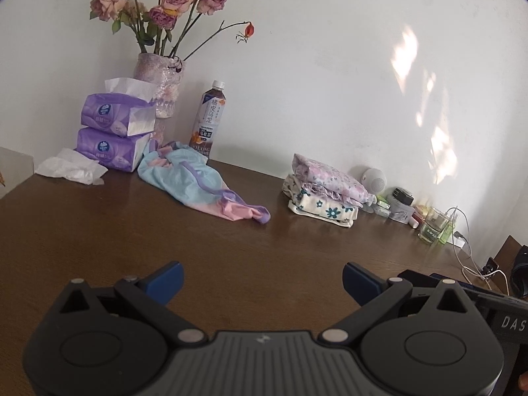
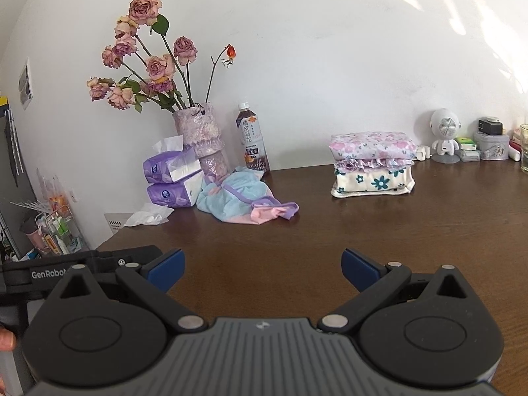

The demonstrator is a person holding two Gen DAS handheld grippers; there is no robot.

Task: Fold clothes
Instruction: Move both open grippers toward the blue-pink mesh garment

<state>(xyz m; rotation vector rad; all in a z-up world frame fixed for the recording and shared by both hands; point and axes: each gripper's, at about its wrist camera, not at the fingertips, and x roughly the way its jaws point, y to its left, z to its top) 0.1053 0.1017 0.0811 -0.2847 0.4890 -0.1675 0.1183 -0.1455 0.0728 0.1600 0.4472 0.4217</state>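
- Hovering above the bare front part of the dark wooden worktop (image 1: 99, 231), the left claw (image 1: 263, 279) has its blue-padded fingers (image 1: 168, 279) spread wide, with nothing between them.
- Beside it, the right claw (image 2: 263, 265) is likewise released, its fingers (image 2: 358, 269) far apart and empty over the worktop (image 2: 330, 247).
- A crumpled garment (image 1: 198, 181) in light blue, pink and purple lies unfolded near the back of the worktop, well apart from both claws; in the right wrist view it shows left of centre (image 2: 241, 199).
- To its right, and apart from it, stands a neat stack of folded clothes (image 2: 373, 168): a pink floral piece on top, a purple ruffled edge in the middle, a cream piece with teal flowers below.
- Behind the crumpled garment a bottle of oolong tea (image 2: 251, 142) stands upright against the wall.
- Left of the bottle are a vase of dried roses (image 2: 201, 138) and two stacked purple tissue packs (image 2: 173, 181), with a loose tissue (image 2: 148, 214) lying in front.
- Near the wall, right of the folded stack, stands a small white round-headed gadget (image 2: 444, 135), next to a tin (image 2: 491, 147) and other small items.
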